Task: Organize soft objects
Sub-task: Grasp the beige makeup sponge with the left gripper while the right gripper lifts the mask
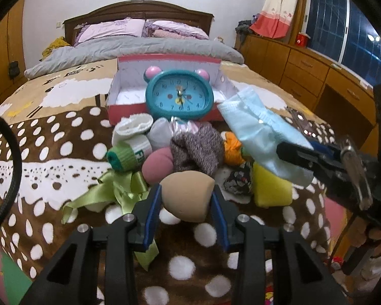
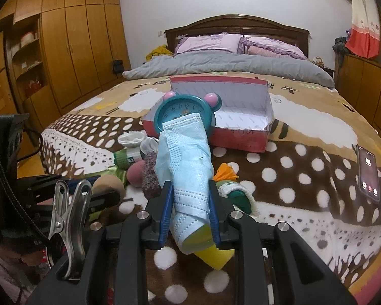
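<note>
- The beige sponge (image 1: 188,198), an egg-shaped makeup puff, sits pinched between the blue pads of the left gripper (image 1: 186,204), clear of the blanket at the near edge of the pile; its tip points toward 1 o'clock.
- The blue face mask (image 2: 184,167) is clamped by the right gripper (image 2: 190,203), the pads pressing on its lower part while the rest sticks out toward 12 o'clock and hides part of the clock face in the right wrist view.
- Below that mask, at 6 o'clock of the right gripper, lies a yellow sponge (image 2: 210,249).
- Just beyond the left gripper, at 12 o'clock, the pile holds a pink sponge (image 1: 156,164), a knitted grey-purple sock (image 1: 199,150), a green-and-white rolled sock (image 1: 129,156), white socks (image 1: 133,128), an orange cloth (image 1: 232,152) and a green satin ribbon (image 1: 119,193) at 10 o'clock.
- All rest on a brown blanket with white dots (image 1: 63,137) spread over a bed.
- Farther at 12 o'clock stands a teal alarm clock (image 1: 179,94) with pink bells, against the front of an open red box (image 1: 124,113).
- A phone (image 2: 368,174) lies on the blanket at 3 o'clock in the right wrist view, its screen lit.
- Behind come a grey duvet (image 1: 139,50), lilac pillows (image 1: 114,29), a dark headboard, wooden wardrobes (image 2: 71,50) and a curtain (image 1: 276,10).
- The rolled sock carries green letters, too partial to read.
</note>
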